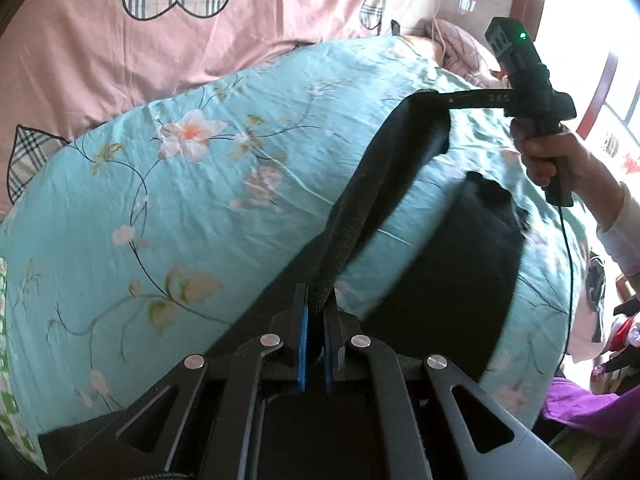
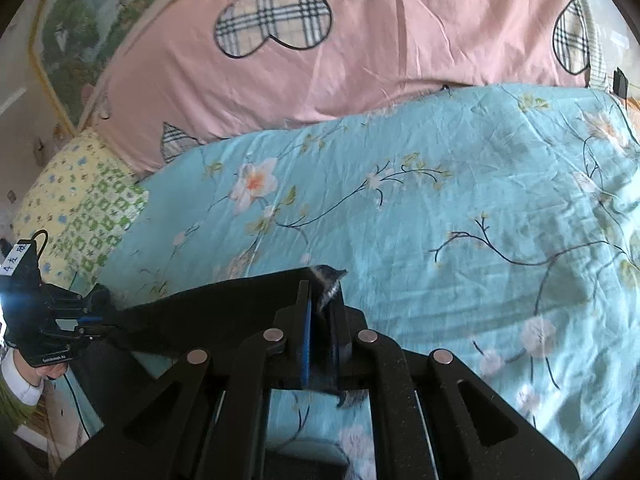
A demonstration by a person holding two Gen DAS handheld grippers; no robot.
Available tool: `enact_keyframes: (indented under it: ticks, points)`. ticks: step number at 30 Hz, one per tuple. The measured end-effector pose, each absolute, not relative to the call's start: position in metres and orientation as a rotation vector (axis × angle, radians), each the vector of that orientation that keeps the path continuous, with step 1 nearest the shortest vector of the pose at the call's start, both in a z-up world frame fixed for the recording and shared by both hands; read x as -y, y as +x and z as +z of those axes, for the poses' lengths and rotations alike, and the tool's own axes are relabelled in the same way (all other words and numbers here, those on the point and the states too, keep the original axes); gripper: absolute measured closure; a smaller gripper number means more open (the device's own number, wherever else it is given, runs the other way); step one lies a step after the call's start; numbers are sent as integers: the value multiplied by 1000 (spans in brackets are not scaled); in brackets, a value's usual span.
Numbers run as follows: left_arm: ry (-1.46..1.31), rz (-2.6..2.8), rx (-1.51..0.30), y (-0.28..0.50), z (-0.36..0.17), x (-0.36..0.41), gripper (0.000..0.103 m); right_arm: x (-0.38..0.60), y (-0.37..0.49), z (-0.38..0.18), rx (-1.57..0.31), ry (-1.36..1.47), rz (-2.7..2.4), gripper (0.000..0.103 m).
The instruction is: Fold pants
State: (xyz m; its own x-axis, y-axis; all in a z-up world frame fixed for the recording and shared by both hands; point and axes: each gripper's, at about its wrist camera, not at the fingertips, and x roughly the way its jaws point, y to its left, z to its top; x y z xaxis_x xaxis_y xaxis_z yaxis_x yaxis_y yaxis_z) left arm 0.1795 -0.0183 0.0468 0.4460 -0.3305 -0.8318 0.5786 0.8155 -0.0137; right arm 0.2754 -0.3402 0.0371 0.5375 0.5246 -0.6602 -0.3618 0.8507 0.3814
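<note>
The left hand-held gripper (image 1: 316, 308) is clamping a bunched edge of the black pants (image 1: 400, 168); its blue pads (image 1: 303, 344) are pressing on the fabric from both sides, with the jaws nearly together; the right hand-held gripper (image 2: 324, 300) is likewise gripping a corner of the black pants (image 2: 224, 300), the dark cloth showing between its blue pad (image 2: 307, 332) and the opposite finger, and a grey-white fringe of the fabric is sticking out above the fingertips.

The pants are hanging stretched between the two hand-held grippers, above the teal floral quilt (image 1: 160, 200) on the bed; in the left wrist view, a taut band of fabric is running from the near jaws up to the right hand-held gripper (image 1: 508, 98), which a person's hand (image 1: 552, 156) is holding by its handle; a further part of the pants is lying on the quilt at the right.

In the right wrist view, the left hand-held gripper (image 2: 100, 322) is appearing at the far left edge, holding the other end of the cloth; a pink sheet with plaid hearts (image 2: 360, 60) is lying beyond the quilt (image 2: 460, 200); a yellow-green patchwork cover (image 2: 80, 200) is lying at the left.
</note>
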Motion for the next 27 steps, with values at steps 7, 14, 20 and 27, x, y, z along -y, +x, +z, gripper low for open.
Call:
enact_keyframes:
  ticks: [7,14,20,27]
  points:
    - [234,-571,-972,137,41,21,99,352,232,38,-823,172,595,95]
    - [208,-572,-959,99,36,21,99,362,190,33,-797,138,649,95]
    - [214,-550,-947,76,29,24,99,364,164,35,-761,108,659,95]
    - [216,-551,-912,60,33,24,99,365,141,41,-740,53,651,95]
